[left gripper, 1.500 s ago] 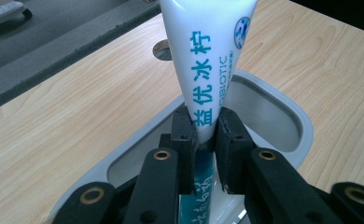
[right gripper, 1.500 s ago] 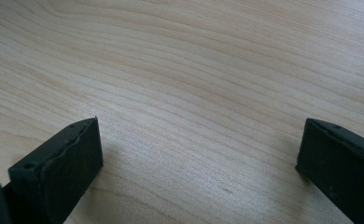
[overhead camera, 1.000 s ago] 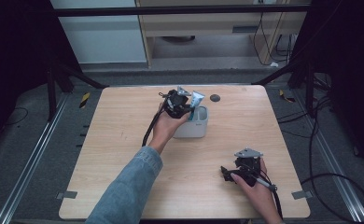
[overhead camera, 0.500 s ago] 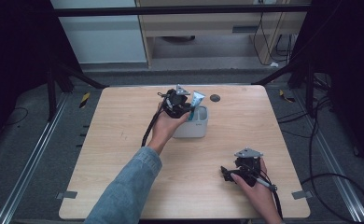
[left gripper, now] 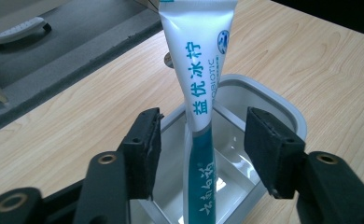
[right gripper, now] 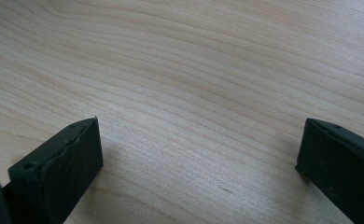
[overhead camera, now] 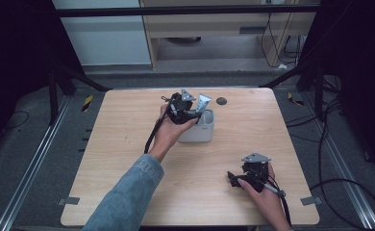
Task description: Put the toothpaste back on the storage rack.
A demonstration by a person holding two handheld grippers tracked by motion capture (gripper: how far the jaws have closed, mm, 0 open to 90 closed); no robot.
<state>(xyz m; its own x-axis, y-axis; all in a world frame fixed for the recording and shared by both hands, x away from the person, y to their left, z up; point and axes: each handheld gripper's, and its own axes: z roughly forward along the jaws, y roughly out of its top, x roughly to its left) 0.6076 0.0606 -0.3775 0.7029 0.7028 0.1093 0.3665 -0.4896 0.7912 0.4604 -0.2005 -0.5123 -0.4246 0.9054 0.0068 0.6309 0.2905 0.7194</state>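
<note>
A white and teal toothpaste tube stands upright in a white rectangular container, leaning on its rim. My left gripper is open, one jaw on each side of the tube with a gap on both sides. In the high view the left gripper hovers at the container in the table's far middle, and the tube sticks out above it. My right gripper rests low at the front right, pointing left. In its own view the right gripper is open wide over bare wood.
A small dark round disc lies on the wooden table just beyond the container. A yellow-black object lies on the floor past the table's left edge. Cables trail on the floor at the right.
</note>
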